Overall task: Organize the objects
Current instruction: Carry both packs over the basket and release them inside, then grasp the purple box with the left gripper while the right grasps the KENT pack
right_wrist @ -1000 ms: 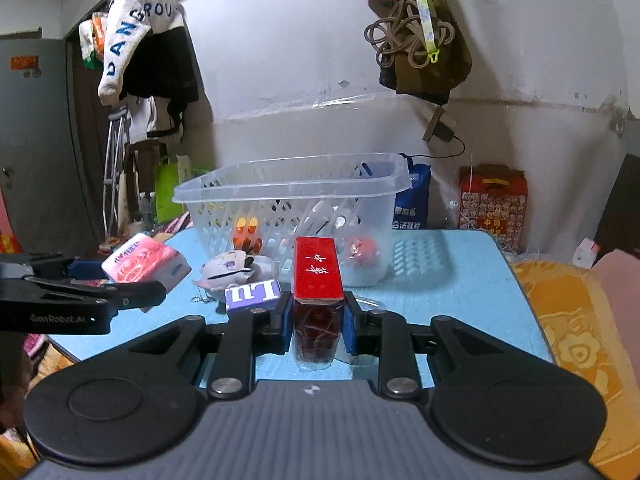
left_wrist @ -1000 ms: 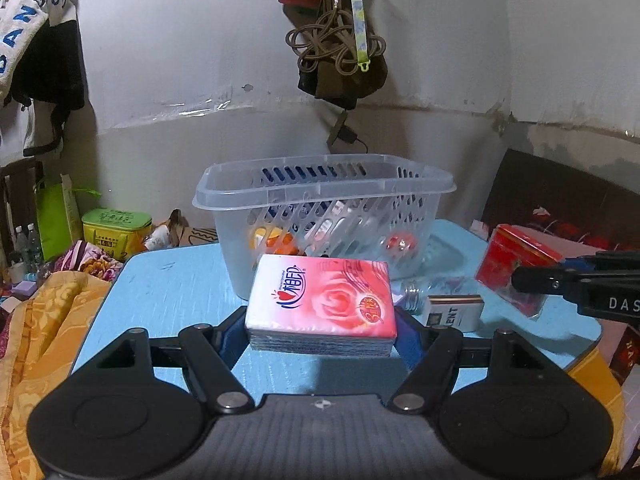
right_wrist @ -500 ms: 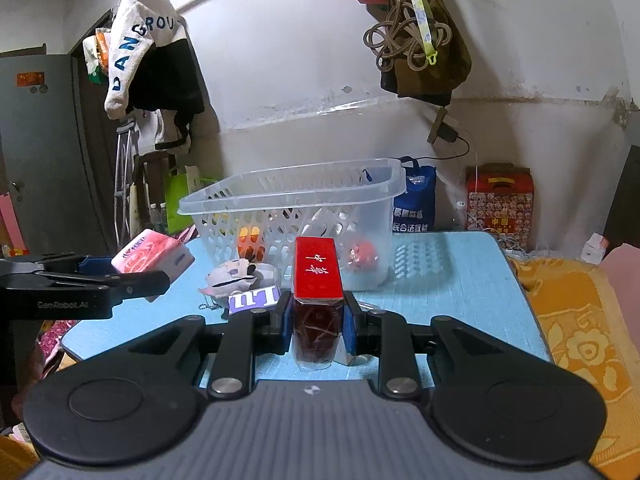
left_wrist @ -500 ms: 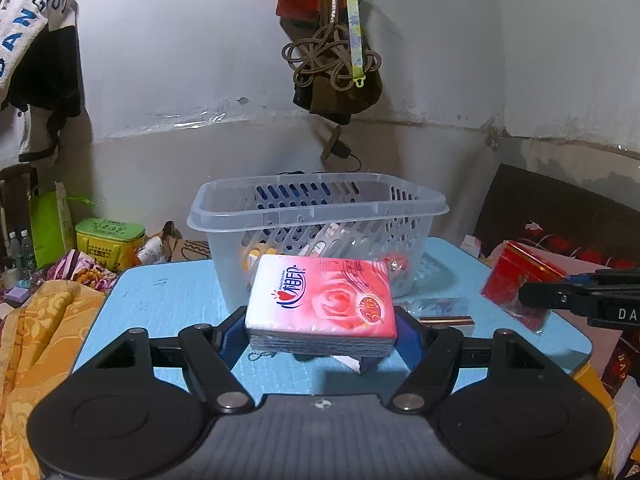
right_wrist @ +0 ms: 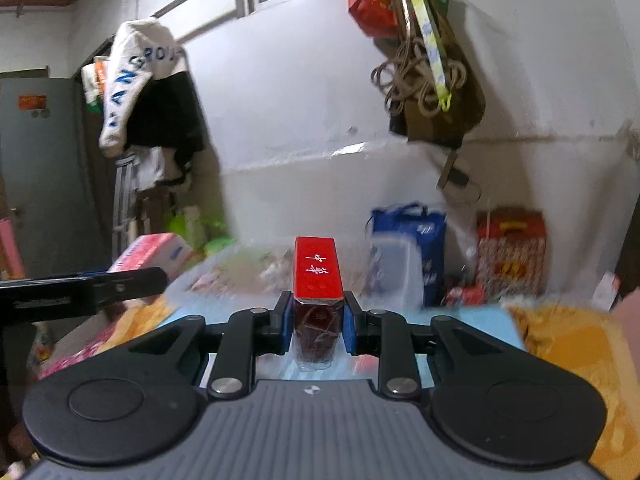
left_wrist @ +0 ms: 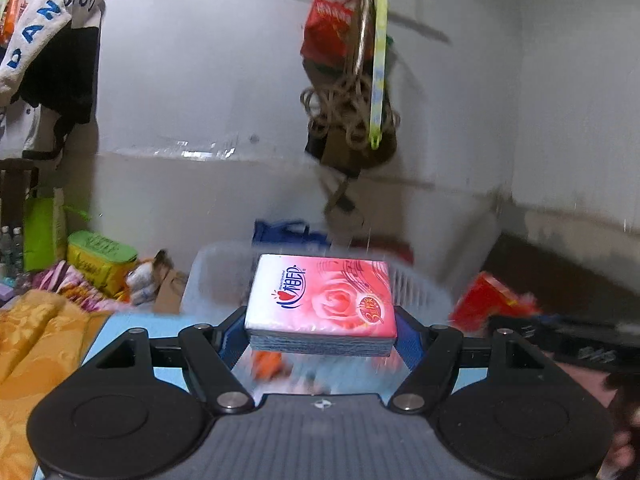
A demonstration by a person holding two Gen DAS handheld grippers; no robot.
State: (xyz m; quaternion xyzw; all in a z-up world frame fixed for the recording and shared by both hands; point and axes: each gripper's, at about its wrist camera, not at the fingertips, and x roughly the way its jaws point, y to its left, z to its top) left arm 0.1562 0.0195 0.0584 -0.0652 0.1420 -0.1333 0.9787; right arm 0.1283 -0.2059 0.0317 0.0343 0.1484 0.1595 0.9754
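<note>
Right now, both hands are loaded and held up above the table.
Left gripper (left_wrist: 321,326): clamped on the pink tissue pack (left_wrist: 320,300), blue pads pressing its two short ends; the pack lies flat, printed face up, clear of the table.
Tissue pack, seen from the other side: it shows again at about 9 o'clock in the right wrist view (right_wrist: 154,251), beyond a black finger of the left gripper.
Right gripper (right_wrist: 318,322): closed tight on the red box (right_wrist: 318,270), which stands on edge between the pads, its clear-wrapped lower part hanging below them.
Red box, seen from the left: a blurred red shape at 3 o'clock (left_wrist: 486,300), just ahead of the dark body of the right gripper.
Basket (left_wrist: 416,284): clear slotted plastic, directly behind and below the tissue pack; blurred, with orange and red things showing through under the pack.
Table (left_wrist: 116,326): light blue, visible at 8 o'clock under the left gripper's arms.
Blanket (left_wrist: 36,344): orange-yellow, bunched at 9 o'clock beside the table.
Wall at 12 o'clock: a brown bag with coiled cord (left_wrist: 352,120) hangs there, a red packet above it.
Blue bag (right_wrist: 412,248): on the floor at 2 o'clock, beside a red gift carton (right_wrist: 512,252).
</note>
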